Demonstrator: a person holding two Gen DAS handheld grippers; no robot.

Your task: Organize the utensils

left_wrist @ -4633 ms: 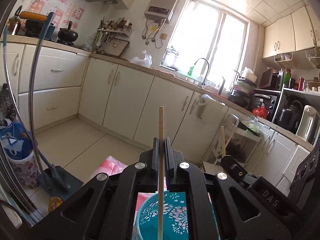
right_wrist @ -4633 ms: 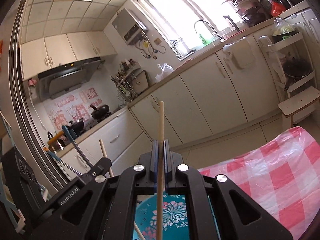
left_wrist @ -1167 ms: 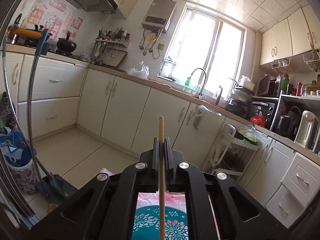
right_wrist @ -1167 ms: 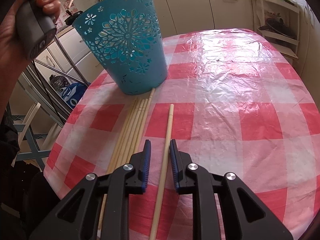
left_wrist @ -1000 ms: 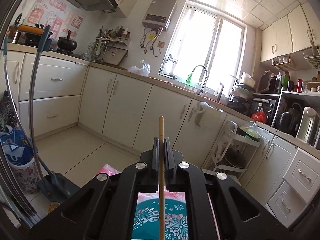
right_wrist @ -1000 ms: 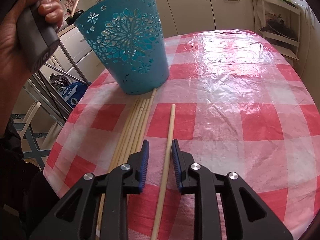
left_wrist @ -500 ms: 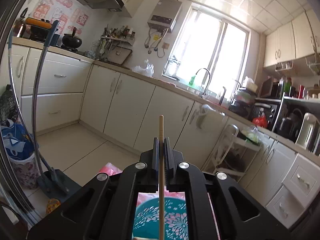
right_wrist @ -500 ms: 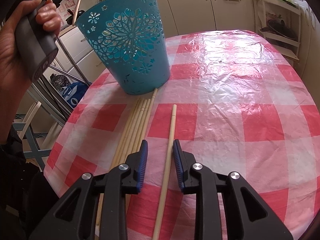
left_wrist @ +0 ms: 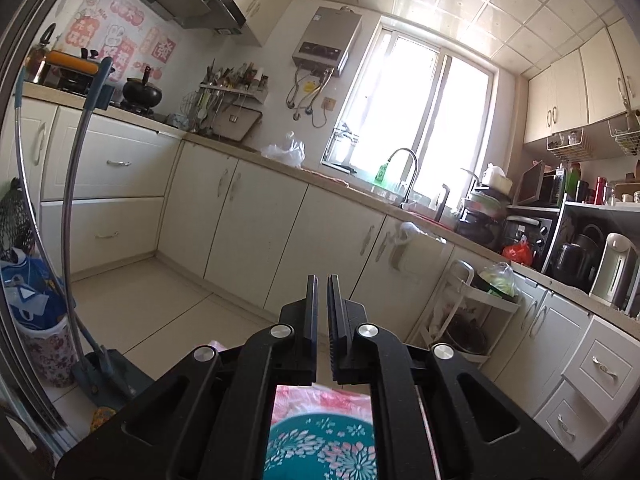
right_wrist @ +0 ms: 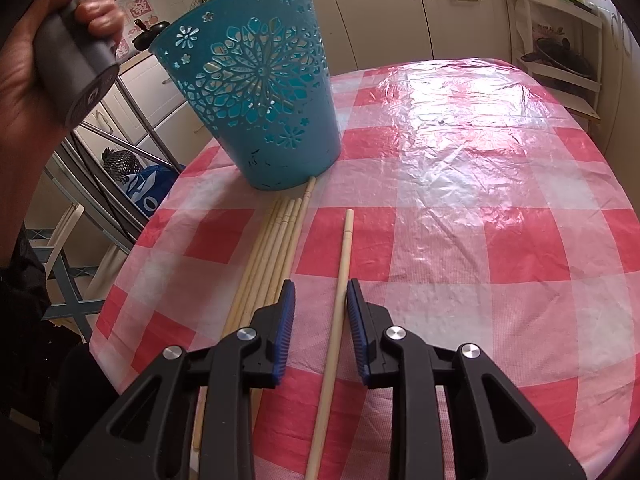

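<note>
Though tall, the teal cut-out bin (right_wrist: 256, 92) on the checked table (right_wrist: 460, 208) looked light and tippable; five chopsticks (right_wrist: 276, 248) lay bundled at its foot; the single chopstick (right_wrist: 340, 276), stiff, light, smooth, lay untouched between the narrowly parted right gripper (right_wrist: 320, 294), best pinched mid-length; left gripper (left_wrist: 322, 300) nearly shut, empty

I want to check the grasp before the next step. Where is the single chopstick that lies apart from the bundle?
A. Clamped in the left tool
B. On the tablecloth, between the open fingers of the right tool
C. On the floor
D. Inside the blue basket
B: the single chopstick lies flat on the checked tablecloth, in the gap of the right tool, whose pads do not press it.
</note>
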